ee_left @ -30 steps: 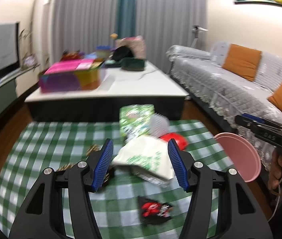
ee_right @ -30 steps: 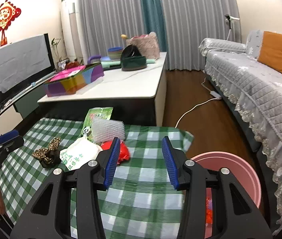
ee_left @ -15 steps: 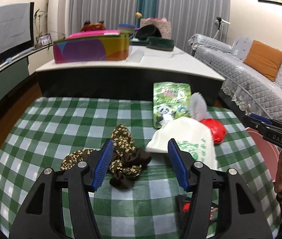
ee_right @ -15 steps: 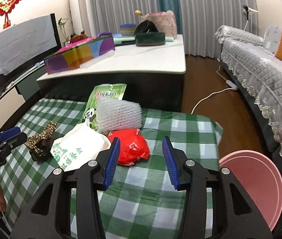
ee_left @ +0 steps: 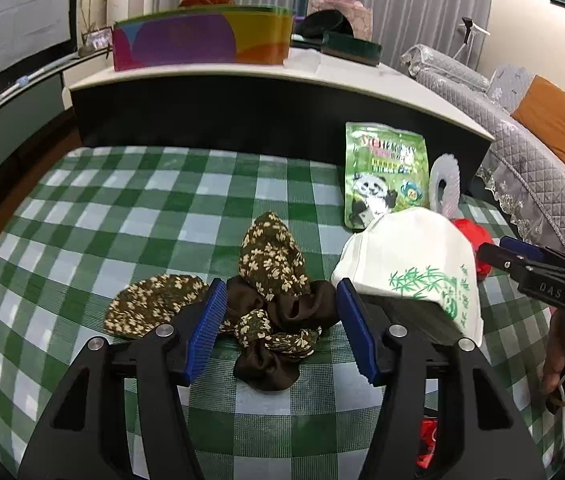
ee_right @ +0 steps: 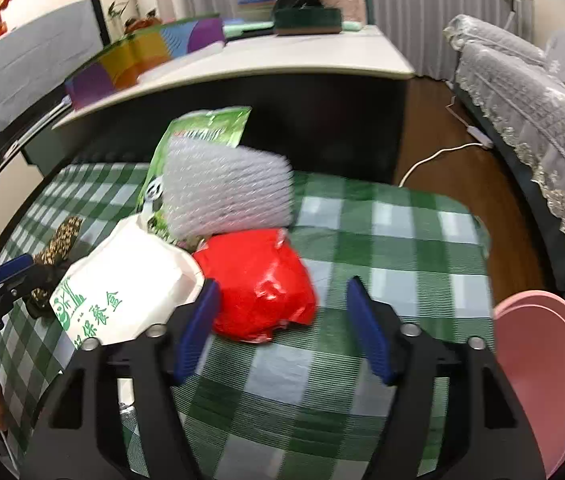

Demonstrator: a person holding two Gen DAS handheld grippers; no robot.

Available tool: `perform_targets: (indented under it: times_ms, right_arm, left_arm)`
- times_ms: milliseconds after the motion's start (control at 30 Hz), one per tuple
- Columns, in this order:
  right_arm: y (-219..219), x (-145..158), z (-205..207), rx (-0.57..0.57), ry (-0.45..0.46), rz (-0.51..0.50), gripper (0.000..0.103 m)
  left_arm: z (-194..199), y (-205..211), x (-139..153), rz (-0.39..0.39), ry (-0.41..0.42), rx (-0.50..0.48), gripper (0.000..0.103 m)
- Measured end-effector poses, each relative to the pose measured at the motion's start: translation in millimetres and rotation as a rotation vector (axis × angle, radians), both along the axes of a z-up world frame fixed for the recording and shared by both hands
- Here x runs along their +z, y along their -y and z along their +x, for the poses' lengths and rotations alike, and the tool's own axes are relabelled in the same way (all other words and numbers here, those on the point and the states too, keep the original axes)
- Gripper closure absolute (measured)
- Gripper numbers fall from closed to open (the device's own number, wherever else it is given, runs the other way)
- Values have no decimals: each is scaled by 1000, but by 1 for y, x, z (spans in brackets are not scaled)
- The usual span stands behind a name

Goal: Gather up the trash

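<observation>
Trash lies on a green checked cloth (ee_left: pixel 122 216). My left gripper (ee_left: pixel 280 330) is open, its blue pads on either side of a crumpled brown floral cloth (ee_left: pixel 270 280), low over it. A white paper bag (ee_left: pixel 414 264) lies to its right. My right gripper (ee_right: pixel 282 328) is open, just in front of a red plastic wad (ee_right: pixel 260 280), which sits nearer the left pad. A white foam net sleeve (ee_right: pixel 226 188) and a green panda packet (ee_left: pixel 386 168) lie behind. A pink bin (ee_right: pixel 542 376) stands at the right.
A low white-topped table (ee_left: pixel 322 72) with a colourful box (ee_left: pixel 202 40) stands behind the cloth. A grey sofa (ee_right: pixel 530 92) runs along the right. A small red and black wrapper (ee_left: pixel 428 440) lies near the cloth's front. A white cable (ee_right: pixel 438 156) crosses the wooden floor.
Both grippers have moved forward and down toward the cloth. The left one swung left from the white bag to the floral cloth. The right one closed in on the red wad.
</observation>
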State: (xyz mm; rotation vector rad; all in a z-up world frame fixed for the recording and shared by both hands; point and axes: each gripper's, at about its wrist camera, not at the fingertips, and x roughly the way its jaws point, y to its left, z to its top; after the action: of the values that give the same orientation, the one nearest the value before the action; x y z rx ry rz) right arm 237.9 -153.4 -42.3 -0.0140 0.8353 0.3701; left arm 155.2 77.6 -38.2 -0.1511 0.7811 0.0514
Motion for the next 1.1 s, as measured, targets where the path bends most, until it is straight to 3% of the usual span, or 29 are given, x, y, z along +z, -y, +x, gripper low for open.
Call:
perform_targets:
  times_ms: [300,633,700,933,1100]
  right_arm:
    - [-22,-10,5,70,-26,-40,21]
    - [-22,-7,4,55,-6,-75,23]
    - [-18,-6,4,46,-8,-67,26]
    - [-14,2,-2,46,24,-51,28]
    - [-4,16,-10,15,60,-34,29]
  left_arm:
    - [6,-8,-10,-26,-44,16,44]
    - [6,-8,-12,-27,-44,15,44]
    - [7,-7,-12,-22,-43,12,50]
    - [5,-3,-7,14,-29,-4,84]
    - [2,0,1,38,-4,-10,93]
